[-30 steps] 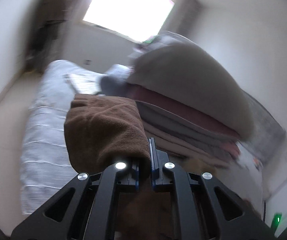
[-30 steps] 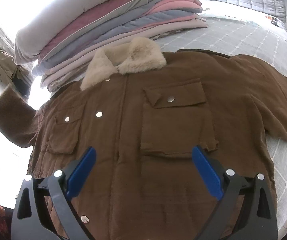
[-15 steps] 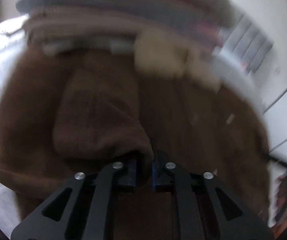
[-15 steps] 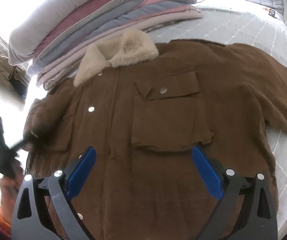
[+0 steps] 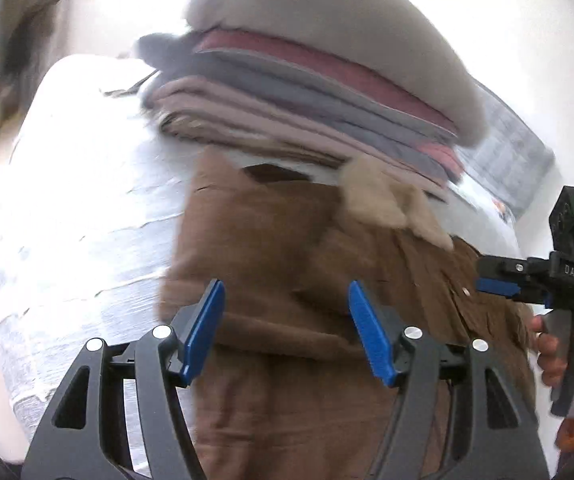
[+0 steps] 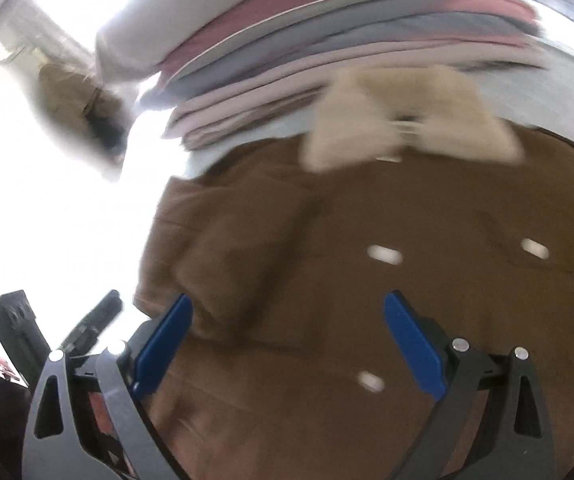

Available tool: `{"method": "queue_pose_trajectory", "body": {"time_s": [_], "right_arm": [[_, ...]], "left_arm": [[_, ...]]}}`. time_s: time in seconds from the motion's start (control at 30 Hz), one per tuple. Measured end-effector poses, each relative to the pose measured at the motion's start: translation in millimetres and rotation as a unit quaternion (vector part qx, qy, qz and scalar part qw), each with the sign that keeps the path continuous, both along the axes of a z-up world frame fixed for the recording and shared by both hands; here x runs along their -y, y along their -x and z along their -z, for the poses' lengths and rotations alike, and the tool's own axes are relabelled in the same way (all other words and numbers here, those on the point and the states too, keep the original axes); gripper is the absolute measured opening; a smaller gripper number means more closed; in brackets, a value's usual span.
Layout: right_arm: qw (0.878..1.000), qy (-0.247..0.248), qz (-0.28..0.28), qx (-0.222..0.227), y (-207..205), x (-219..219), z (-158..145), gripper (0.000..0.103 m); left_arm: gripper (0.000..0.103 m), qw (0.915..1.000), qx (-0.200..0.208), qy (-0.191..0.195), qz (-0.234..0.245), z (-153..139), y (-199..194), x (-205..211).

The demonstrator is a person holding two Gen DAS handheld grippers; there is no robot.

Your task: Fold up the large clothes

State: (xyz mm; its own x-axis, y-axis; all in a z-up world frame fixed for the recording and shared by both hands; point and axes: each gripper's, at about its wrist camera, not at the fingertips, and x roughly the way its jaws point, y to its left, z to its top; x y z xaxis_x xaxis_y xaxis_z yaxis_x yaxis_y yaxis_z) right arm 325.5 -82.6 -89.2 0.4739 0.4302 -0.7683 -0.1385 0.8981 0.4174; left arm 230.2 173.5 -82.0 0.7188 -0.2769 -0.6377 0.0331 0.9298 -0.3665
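A large brown jacket point(image 5: 287, 248) with a cream fleece collar point(image 5: 387, 200) lies flat on the bed. Its left sleeve point(image 5: 255, 240) is folded in over the chest. My left gripper point(image 5: 287, 320) is open and empty, just above the folded sleeve. In the right wrist view the jacket point(image 6: 367, 260) fills the frame, with its collar point(image 6: 407, 120) at the top and the folded sleeve point(image 6: 227, 260) at the left. My right gripper point(image 6: 287, 340) is open and empty above the jacket's front. It also shows at the right of the left wrist view point(image 5: 499, 286).
A tall stack of folded quilts point(image 5: 307, 80) stands on the bed behind the collar; it also shows in the right wrist view point(image 6: 327, 40). The light bedspread point(image 5: 87, 220) lies left of the jacket. The left gripper point(image 6: 87, 332) shows at the lower left of the right wrist view.
My left gripper has let go of the brown sleeve and opened; the sleeve now lies folded over the jacket's chest. My right gripper has moved left and closer to the jacket, staying open.
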Motion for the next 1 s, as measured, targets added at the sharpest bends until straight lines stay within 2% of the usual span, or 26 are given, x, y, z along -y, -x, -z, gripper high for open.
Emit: {"method": "queue_pose_trajectory", "body": {"time_s": [0.1,0.23,0.33,0.4,0.43,0.53,0.63,0.67,0.77,0.83,0.93,0.97,1.0], "right_arm": [[0.999,0.027,-0.017,-0.018,-24.6,-53.0,17.0,0.093],[0.993,0.113,-0.028,-0.023,-38.5,-105.0,49.3,0.093],[0.986,0.16,-0.032,-0.019,-38.7,-108.4,66.8,0.089],[0.985,0.171,-0.026,-0.015,-33.8,-90.5,69.0,0.089],[0.985,0.169,-0.019,-0.018,-31.5,-79.3,68.9,0.089],[0.992,0.124,0.004,-0.023,-20.0,-32.6,59.2,0.089],[0.999,0.03,0.019,-0.018,-11.0,12.2,45.4,0.089],[0.999,-0.015,0.026,-0.018,-10.1,30.6,41.2,0.089],[0.995,-0.083,0.042,-0.027,-17.0,52.7,44.0,0.089],[0.995,-0.079,0.046,-0.041,-24.9,52.5,54.1,0.089],[0.994,0.022,0.085,-0.071,-29.8,45.8,73.8,0.088],[0.991,0.056,0.095,-0.069,-28.7,42.5,79.6,0.087],[0.992,0.061,0.093,-0.066,-26.7,40.6,82.5,0.083]], "left_arm": [[0.062,0.9997,-0.017,0.004,-0.017,10.9,-5.3,-12.5],[0.062,0.9989,-0.034,-0.013,-0.03,20.5,-10.6,-23.2],[0.062,0.9989,-0.036,-0.01,-0.029,21.8,-13.2,-26.9],[0.062,0.9989,-0.036,-0.005,-0.028,20.7,-13.3,-26.9],[0.062,0.999,-0.035,-0.003,-0.027,19.5,-12.9,-28.2],[0.062,0.9991,-0.032,-0.004,-0.028,18.8,-13.9,-28.5],[0.062,0.9989,-0.034,-0.003,-0.032,20.9,-17.2,-27.9],[0.062,0.9988,-0.035,-0.003,-0.034,21.1,-17.5,-28.2],[0.062,0.9988,-0.032,0.0,-0.036,20.4,-18.5,-27.0],[0.062,0.9987,-0.032,0.005,-0.039,21.4,-19.5,-26.5],[0.062,0.9987,-0.031,-0.005,-0.041,22.6,-21.0,-24.4],[0.062,0.9986,-0.03,-0.013,-0.042,22.0,-20.5,-23.7],[0.062,0.9984,-0.028,-0.022,-0.044,21.5,-20.3,-23.6]]}}
